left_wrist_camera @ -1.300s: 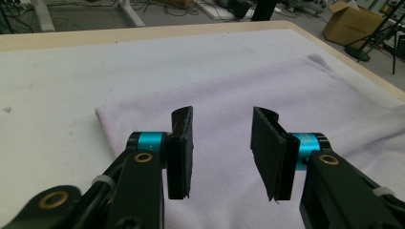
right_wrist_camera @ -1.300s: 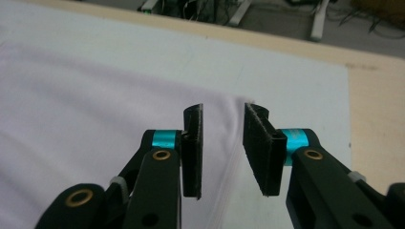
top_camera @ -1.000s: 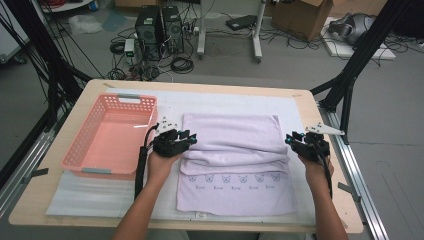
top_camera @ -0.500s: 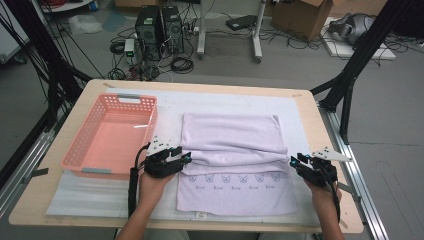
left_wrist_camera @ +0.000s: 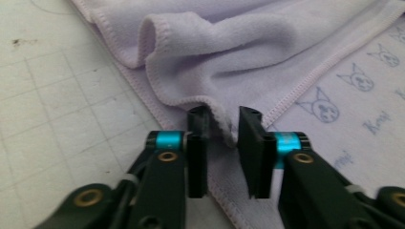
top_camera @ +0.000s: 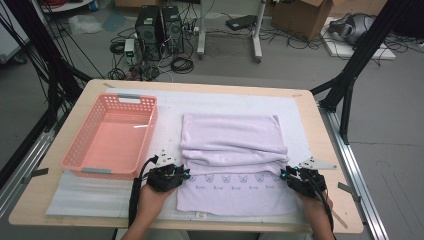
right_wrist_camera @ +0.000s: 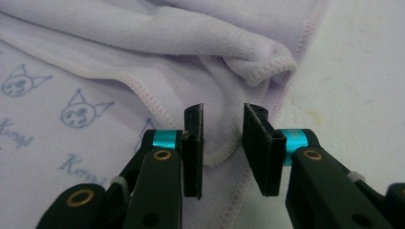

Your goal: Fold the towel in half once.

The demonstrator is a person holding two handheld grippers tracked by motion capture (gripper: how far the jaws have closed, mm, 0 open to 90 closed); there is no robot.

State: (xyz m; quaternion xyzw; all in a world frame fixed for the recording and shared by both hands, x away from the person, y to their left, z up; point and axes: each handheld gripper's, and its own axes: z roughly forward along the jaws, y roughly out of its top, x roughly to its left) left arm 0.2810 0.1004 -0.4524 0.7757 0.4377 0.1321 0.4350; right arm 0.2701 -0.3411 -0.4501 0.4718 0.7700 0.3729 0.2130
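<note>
While both claws, left claw (left_wrist_camera: 223, 125) and right claw (right_wrist_camera: 223, 125), stand parted astride its stitched hem, the soft, limp lilac terry towel (top_camera: 231, 150) near the worktop's front edge likely wants pinching there.

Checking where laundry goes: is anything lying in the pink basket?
No, the high view shows the basket bare inside, and the towel lies beside it.
</note>
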